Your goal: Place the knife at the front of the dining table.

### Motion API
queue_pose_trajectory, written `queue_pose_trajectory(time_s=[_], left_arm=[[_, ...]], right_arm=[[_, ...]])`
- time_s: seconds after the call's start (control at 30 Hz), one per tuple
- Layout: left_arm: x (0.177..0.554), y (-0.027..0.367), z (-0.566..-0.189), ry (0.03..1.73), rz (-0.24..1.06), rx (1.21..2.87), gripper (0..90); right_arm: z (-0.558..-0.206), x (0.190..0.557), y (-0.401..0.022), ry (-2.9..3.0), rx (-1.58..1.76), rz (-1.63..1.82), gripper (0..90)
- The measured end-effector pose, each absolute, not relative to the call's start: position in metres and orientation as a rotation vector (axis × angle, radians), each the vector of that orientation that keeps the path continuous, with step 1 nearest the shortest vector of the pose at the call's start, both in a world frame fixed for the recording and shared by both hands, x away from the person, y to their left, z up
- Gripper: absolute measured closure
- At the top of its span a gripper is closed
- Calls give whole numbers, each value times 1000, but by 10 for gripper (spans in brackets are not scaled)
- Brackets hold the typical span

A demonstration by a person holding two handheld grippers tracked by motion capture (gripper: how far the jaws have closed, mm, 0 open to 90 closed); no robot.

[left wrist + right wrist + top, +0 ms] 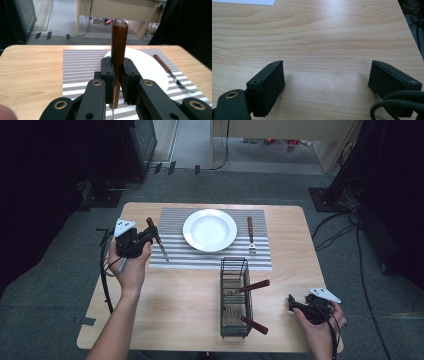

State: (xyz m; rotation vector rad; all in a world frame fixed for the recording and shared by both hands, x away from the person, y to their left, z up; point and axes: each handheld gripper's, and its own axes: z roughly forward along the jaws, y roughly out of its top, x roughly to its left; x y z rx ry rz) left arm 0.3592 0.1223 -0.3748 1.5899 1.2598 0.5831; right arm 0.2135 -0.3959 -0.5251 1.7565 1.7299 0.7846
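My left gripper (148, 236) is shut on a knife (158, 240) with a brown wooden handle (118, 50), held over the left part of the striped placemat (175, 217); the blade slants down toward the mat. In the left gripper view the handle stands upright between the jaws, the thin blade (114, 102) below. A white plate (210, 230) sits at the mat's middle, a fork (250, 235) to its right. My right gripper (292, 301) rests low at the table's front right, open, bare wood between its fingers (269, 87).
A black wire cutlery basket (234, 297) stands at the front middle of the wooden table (175, 305), with two wooden-handled utensils sticking out to the right. Cables run across the floor on the right, and dark equipment stands at the back left.
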Motion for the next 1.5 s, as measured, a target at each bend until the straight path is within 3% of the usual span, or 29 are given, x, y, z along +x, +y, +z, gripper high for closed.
queue_pose_trajectory(time_s=[1.03,1.5], left_arm=[[445,95,-406,1357,521,1699,822],[486,96,-443,1403,522,1592,814]], right_arm=[[-525,213,-396,1729,1757,785,132],[-525,213,-396,1730,1756,785,132]])
